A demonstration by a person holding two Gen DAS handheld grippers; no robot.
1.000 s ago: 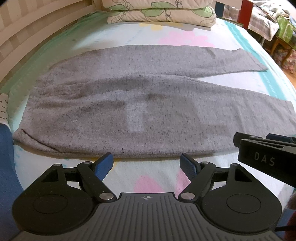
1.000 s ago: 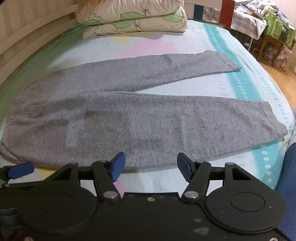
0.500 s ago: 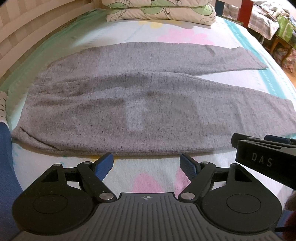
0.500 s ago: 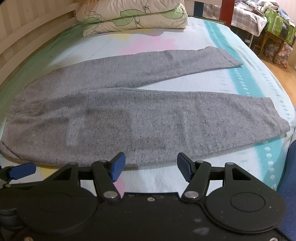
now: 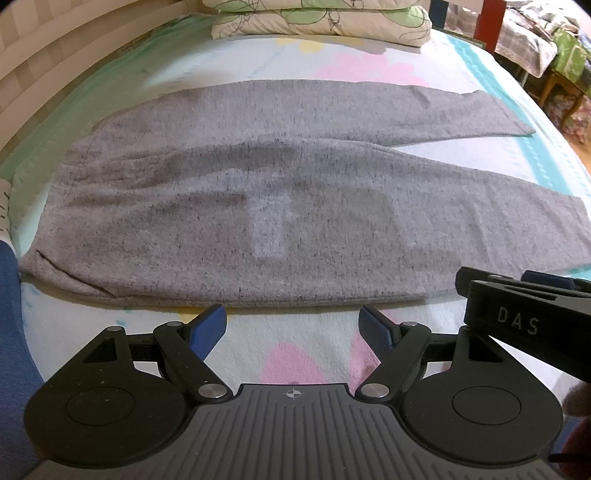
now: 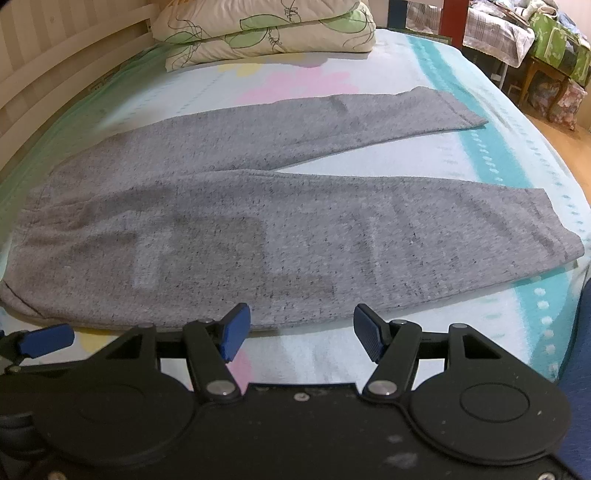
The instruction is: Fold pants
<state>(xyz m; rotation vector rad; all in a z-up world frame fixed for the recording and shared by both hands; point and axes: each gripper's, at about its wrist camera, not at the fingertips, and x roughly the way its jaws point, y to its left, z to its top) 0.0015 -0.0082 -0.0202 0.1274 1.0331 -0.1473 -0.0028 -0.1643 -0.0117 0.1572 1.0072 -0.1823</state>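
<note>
Nothing much has moved in the last second as far as I can see: both views have only crept a touch closer to the pants, and neither tool has touched them.

So I've got the heather-grey knit sweatpants (image 5: 280, 206) spread flat on the bed's pastel sheet with pink flowers and teal bands (image 5: 306, 354). They fill the middle of both frames, waistband at the left edge and the two legs running to the right. The far leg ends at the upper right, the near leg reaches the right edge, and a wedge of sheet shows between them.

My left hand-held gripper (image 5: 293, 326) sits at the bottom centre of its view, blue pads wide apart with nothing between them, just short of the pants' near hem. My right hand-held gripper (image 6: 301, 330) is the same deal in its own view: spread wide, empty, with its left pad overlapping the hem in the picture, though I can't tell if it touches.

Two leaf-print cream pillows (image 6: 266, 33) are stacked at the top, well clear of the pants. A pale slatted headboard (image 5: 48, 70) runs along the upper left.
</note>
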